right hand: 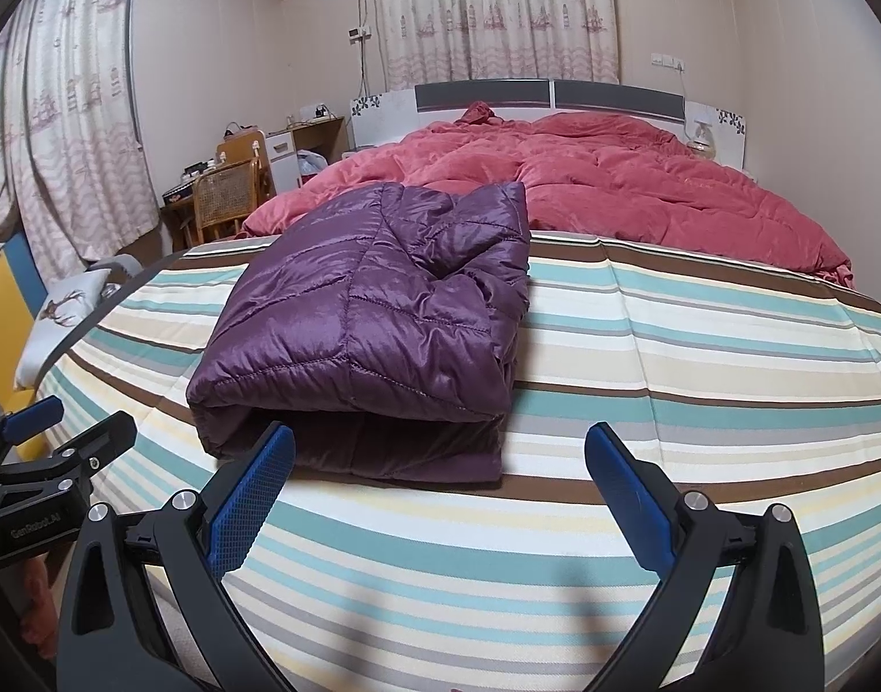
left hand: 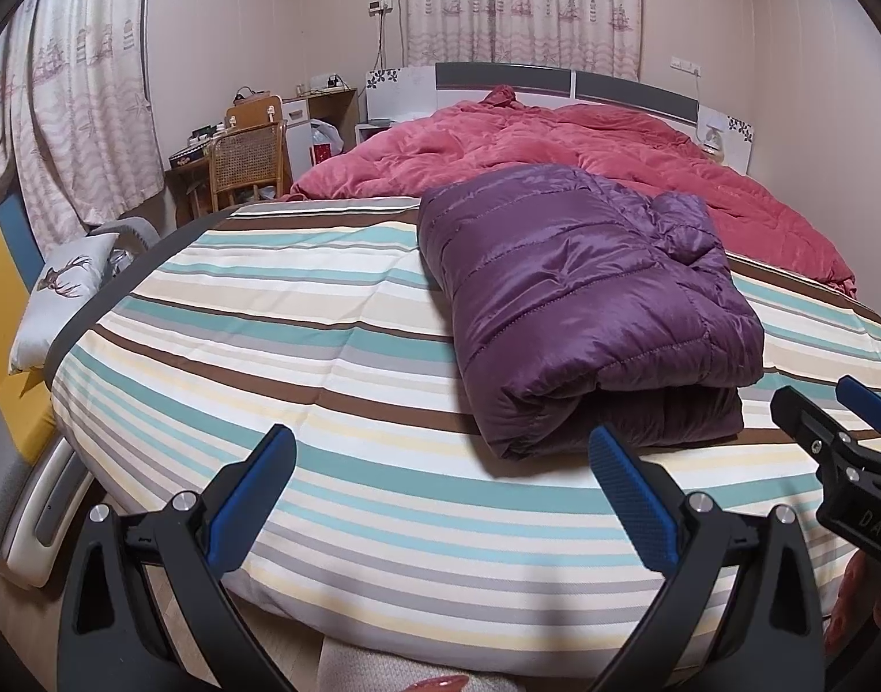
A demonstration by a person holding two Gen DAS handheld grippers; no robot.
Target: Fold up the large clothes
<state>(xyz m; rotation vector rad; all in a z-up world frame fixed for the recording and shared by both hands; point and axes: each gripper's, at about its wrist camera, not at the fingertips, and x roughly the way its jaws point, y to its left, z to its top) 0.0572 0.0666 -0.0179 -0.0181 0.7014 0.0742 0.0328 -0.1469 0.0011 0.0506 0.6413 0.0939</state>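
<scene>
A purple quilted down jacket (left hand: 584, 300) lies folded into a thick rectangle on the striped bedspread (left hand: 302, 357); it also shows in the right wrist view (right hand: 371, 323). My left gripper (left hand: 440, 461) is open and empty, held near the bed's front edge, left of the jacket's near end. My right gripper (right hand: 440, 461) is open and empty just in front of the jacket's near folded edge; its left pad (right hand: 250, 496) is close to that edge. Each gripper shows at the edge of the other's view: the right one (left hand: 832, 421), the left one (right hand: 60, 432).
A rumpled red quilt (left hand: 584, 155) covers the far half of the bed below the headboard (left hand: 556, 78). A wicker chair (left hand: 247, 164) and desk stand at the far left. A deer-print pillow (left hand: 60, 288) lies left of the bed. Curtains hang behind.
</scene>
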